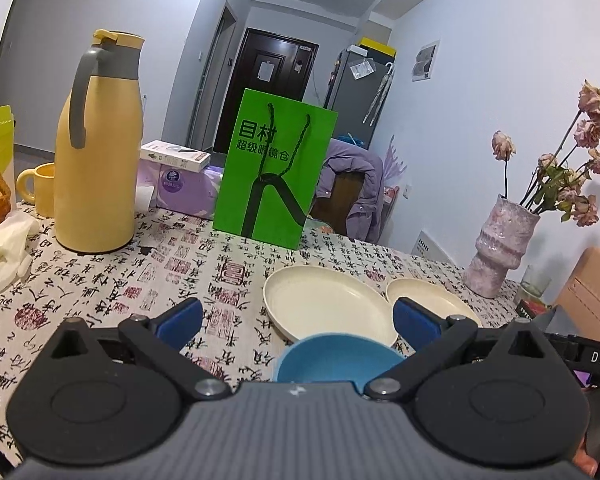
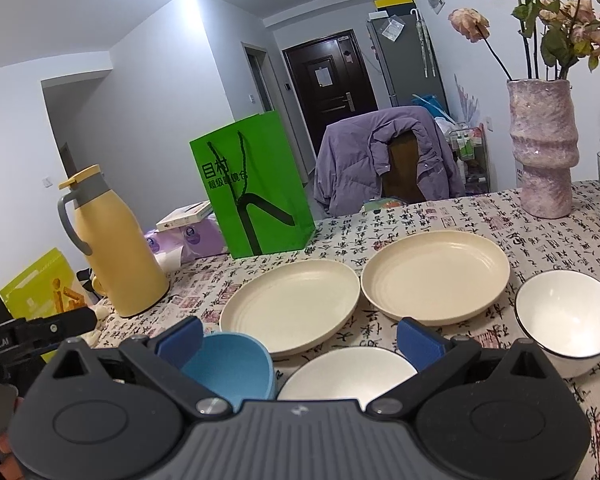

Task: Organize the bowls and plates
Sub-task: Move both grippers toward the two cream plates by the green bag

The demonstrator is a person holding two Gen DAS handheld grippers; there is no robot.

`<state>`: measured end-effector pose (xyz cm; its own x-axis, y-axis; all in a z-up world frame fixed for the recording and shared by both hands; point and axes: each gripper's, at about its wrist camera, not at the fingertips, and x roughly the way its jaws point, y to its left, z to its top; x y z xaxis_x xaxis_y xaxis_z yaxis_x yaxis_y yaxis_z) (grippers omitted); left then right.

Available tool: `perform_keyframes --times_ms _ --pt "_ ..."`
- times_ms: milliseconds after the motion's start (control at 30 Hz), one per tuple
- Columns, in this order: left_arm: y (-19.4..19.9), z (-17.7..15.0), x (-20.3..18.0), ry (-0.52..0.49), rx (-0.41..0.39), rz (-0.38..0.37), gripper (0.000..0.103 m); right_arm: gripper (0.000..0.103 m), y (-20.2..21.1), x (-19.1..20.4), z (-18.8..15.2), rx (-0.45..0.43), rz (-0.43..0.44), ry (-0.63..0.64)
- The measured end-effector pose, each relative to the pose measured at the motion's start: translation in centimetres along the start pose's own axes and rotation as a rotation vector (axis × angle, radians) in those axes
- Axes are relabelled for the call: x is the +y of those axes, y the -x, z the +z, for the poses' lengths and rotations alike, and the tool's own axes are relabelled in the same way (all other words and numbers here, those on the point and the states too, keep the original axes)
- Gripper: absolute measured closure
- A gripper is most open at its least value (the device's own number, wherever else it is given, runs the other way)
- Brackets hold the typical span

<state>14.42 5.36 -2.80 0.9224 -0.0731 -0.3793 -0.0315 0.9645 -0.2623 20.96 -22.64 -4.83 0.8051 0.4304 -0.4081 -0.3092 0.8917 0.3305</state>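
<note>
We see both tongs spread, gripping nothing: left tongs (image 1: 298, 322) over the blue bowl (image 1: 336, 358), right tongs (image 2: 300, 338) over a white bowl (image 2: 346, 372). Beyond, two cream plates (image 2: 290, 306) (image 2: 436, 276) lie side by side on the desk (image 2: 400, 220); another white bowl (image 2: 566, 314) sits right.

Two plates (image 2: 290, 306) (image 2: 436, 278), three bowls (image 2: 232, 364) (image 2: 348, 374) (image 2: 566, 314), one flask (image 2: 112, 248), one green bag (image 2: 254, 184), one vase (image 2: 544, 148), one mug (image 1: 40, 188).
</note>
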Motion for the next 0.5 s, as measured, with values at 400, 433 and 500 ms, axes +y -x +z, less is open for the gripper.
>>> perform_keyframes --times_ms 400,433,500 --pt "-1.0 2.1 0.0 0.019 -0.018 -0.001 0.0 0.0 -1.8 0.2 2.2 -0.001 0.017 -0.025" --pt "-1.2 2.3 0.1 0.023 -0.015 -0.002 0.0 0.0 -2.0 0.2 2.4 0.0 0.019 -0.028" --pt "-1.5 2.5 0.3 0.033 -0.01 -0.004 0.0 0.0 -2.5 0.2 2.7 0.003 0.019 -0.032"
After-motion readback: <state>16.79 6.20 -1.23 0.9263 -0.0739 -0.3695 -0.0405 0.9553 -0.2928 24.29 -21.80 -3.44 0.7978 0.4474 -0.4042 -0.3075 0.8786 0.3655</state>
